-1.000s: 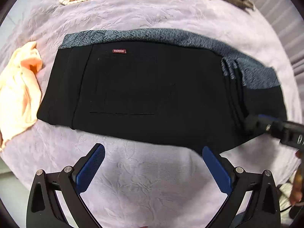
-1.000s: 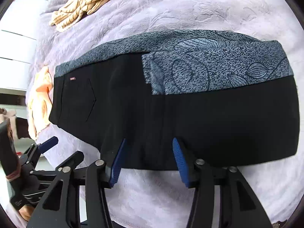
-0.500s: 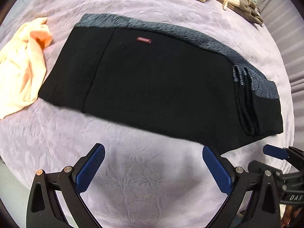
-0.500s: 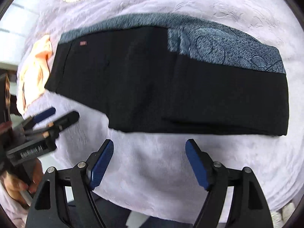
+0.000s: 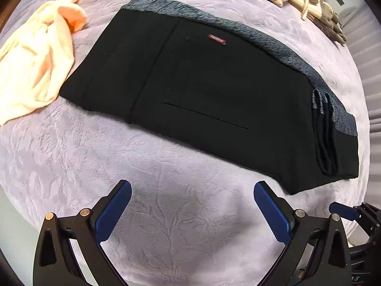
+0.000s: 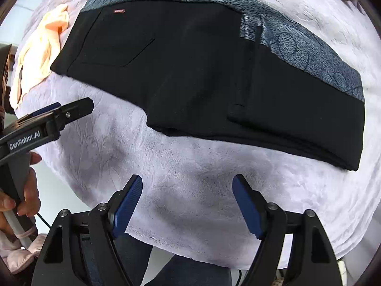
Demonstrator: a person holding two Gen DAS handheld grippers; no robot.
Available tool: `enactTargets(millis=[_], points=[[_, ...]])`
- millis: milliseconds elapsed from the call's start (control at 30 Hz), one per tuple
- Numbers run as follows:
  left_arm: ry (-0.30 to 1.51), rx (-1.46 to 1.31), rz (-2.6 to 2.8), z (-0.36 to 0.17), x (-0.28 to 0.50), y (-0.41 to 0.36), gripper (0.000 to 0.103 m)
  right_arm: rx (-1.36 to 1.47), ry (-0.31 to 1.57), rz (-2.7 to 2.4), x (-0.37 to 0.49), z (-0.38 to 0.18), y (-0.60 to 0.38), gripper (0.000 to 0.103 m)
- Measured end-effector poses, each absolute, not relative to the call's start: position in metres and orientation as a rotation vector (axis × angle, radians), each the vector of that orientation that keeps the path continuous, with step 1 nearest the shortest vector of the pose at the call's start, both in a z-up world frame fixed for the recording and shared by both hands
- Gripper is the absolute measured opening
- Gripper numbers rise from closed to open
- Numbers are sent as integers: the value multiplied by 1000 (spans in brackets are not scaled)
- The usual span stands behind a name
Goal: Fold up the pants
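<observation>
Both pointing steeply down over blanket [image 5: 166, 214]. Left gripper [image 5: 193, 211] wide open, nothing btwn pads. Right gripper [image 6: 188, 205] jaws just opened wide, also empty. Folded black pants [image 5: 214, 95] flat on blanket, just beyond both sets of fingertips, no contact.

White lettering "GenRobot.AI" stands on the left hand-held gripper [image 6: 64, 113]; the small red tag [image 6: 119, 11] on the pants [image 6: 190, 66] is too small to read.
</observation>
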State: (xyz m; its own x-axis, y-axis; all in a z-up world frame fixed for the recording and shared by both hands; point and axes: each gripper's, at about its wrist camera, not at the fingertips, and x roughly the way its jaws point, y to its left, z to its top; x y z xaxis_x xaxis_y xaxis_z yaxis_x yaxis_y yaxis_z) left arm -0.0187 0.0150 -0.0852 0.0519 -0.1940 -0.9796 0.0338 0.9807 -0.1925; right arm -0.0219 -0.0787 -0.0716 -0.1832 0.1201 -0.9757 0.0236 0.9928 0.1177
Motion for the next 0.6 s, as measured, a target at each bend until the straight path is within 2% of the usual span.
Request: enactTargets(millis=[333,600], points=[[1499,-202,-161,-84,-18,49,103,132,1748,45,-19,-72,-87,81],[1494,-198,-157,-82,-5,45,103,149,1746,31,-19,-70,-99,81]])
